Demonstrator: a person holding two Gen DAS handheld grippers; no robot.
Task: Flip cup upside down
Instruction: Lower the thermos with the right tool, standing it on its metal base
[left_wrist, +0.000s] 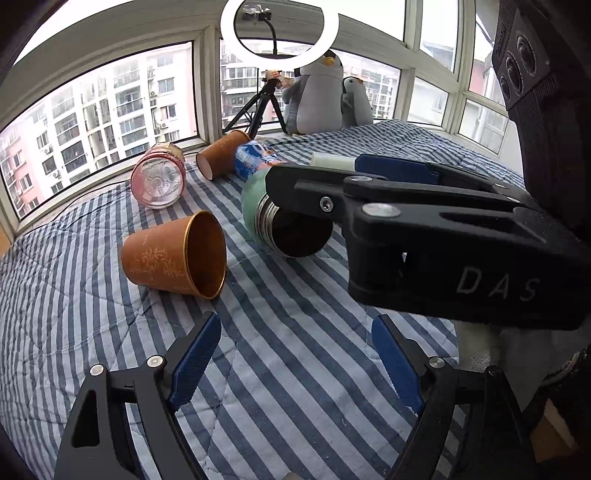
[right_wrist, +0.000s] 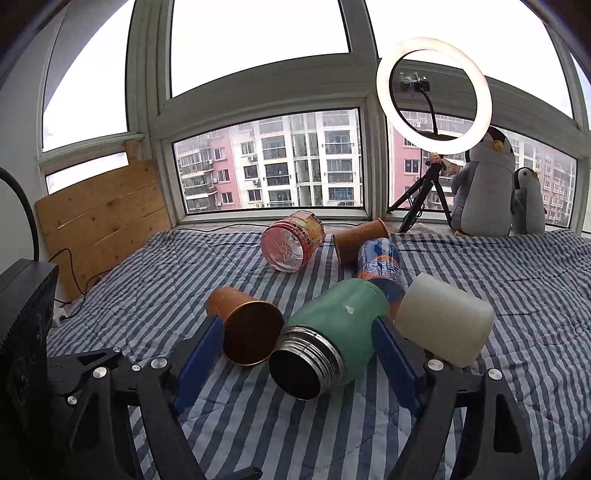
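Note:
A green steel-mouthed flask cup (right_wrist: 332, 328) lies on its side on the striped bedspread, its dark mouth facing me. My right gripper (right_wrist: 295, 354) is open, its blue pads on either side of the flask, apart from it. In the left wrist view the right gripper (left_wrist: 291, 181) reaches over the flask (left_wrist: 258, 206). My left gripper (left_wrist: 295, 350) is open and empty above bare bedspread. An orange paper cup (left_wrist: 173, 254) lies on its side to the flask's left; it also shows in the right wrist view (right_wrist: 247, 325).
A pink plastic jar (right_wrist: 291, 245), a second orange cup (right_wrist: 360, 238), a blue can (right_wrist: 380, 269) and a translucent white cup (right_wrist: 443, 319) lie on the bedspread (right_wrist: 147, 280). A ring light on a tripod (right_wrist: 432, 99) and plush penguins (right_wrist: 484, 184) stand at the window.

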